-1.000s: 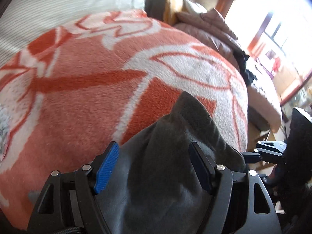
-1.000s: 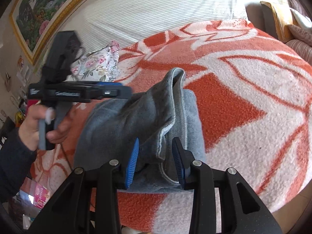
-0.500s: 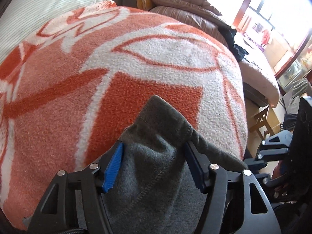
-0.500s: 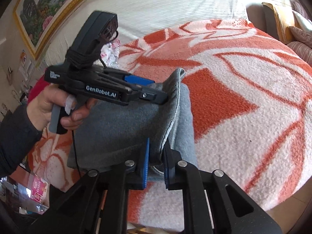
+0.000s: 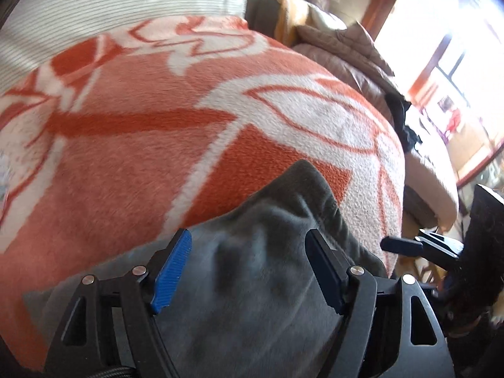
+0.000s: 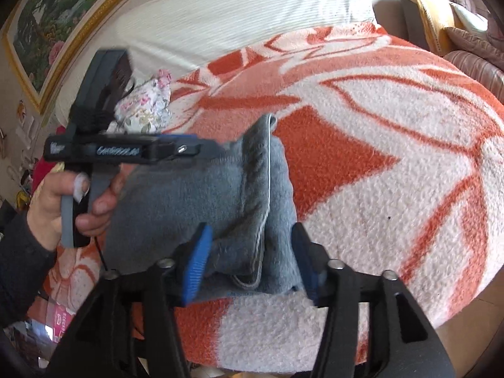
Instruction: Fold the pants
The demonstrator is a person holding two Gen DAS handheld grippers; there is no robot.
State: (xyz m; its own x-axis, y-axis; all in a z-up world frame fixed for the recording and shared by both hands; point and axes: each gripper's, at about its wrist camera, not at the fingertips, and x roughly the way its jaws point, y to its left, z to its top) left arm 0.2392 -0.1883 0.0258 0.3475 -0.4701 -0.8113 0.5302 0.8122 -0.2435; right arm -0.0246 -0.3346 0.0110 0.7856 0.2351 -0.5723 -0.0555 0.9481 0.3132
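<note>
The grey pants (image 6: pixel 201 195) lie bunched on the bed's orange blanket (image 6: pixel 393 163), between both tools. The right hand-held gripper (image 6: pixel 249 264) is opening around a fold, likely releasing it; the left hand-held gripper (image 5: pixel 249 267) stands wide over the cloth, gripping nothing.

Grey fleece pants (image 6: pixel 201 201), apparently folded into a thick bundle, hemmed edge ridged upward, on orange-white blanket (image 6: pixel 378 163)
</note>
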